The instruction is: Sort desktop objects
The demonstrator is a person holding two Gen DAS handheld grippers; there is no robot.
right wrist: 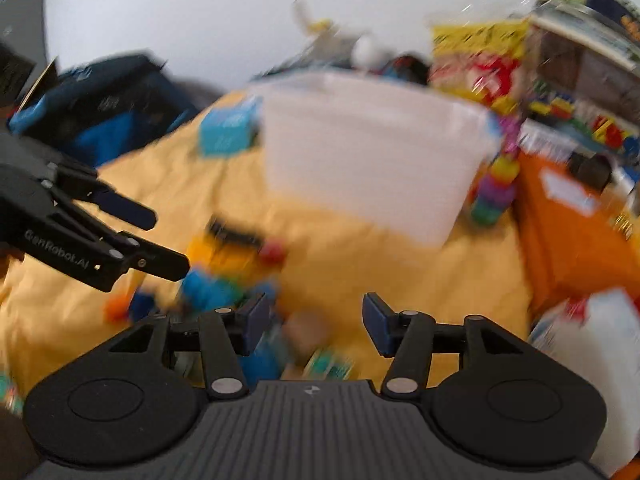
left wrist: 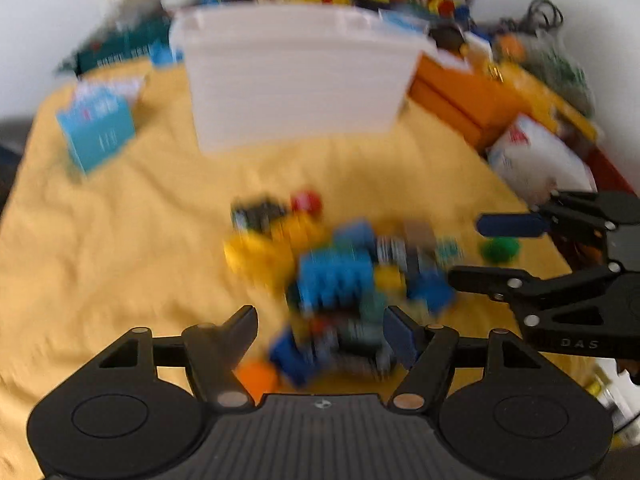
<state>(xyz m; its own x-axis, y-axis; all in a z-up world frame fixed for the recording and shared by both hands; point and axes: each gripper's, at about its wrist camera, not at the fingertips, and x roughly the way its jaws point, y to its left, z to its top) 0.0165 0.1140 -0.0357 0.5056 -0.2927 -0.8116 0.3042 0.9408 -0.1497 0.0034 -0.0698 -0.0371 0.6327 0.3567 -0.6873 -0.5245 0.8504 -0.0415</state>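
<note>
Both views are blurred. A pile of small toy bricks (left wrist: 340, 276), blue, yellow, red and black, lies on a yellow cloth (left wrist: 120, 240). Behind it stands a white plastic bin (left wrist: 296, 80). My left gripper (left wrist: 320, 332) hovers over the pile's near edge with its jaws wide apart; bricks show between the fingers, but the pads press on none. My right gripper (left wrist: 468, 250) reaches in from the right, open and empty, beside a green piece (left wrist: 500, 250). In the right wrist view, the right gripper (right wrist: 316, 316) is open over the pile (right wrist: 232, 272), the left gripper (right wrist: 168, 242) is at left, and the bin (right wrist: 372, 160) is behind.
A light blue box (left wrist: 100, 132) stands at the left of the cloth. An orange box (left wrist: 468, 100) and a white bag (left wrist: 536, 156) line the right side. A stack of coloured rings (right wrist: 496, 188) stands beside the bin. A dark blue bag (right wrist: 108, 108) lies far left.
</note>
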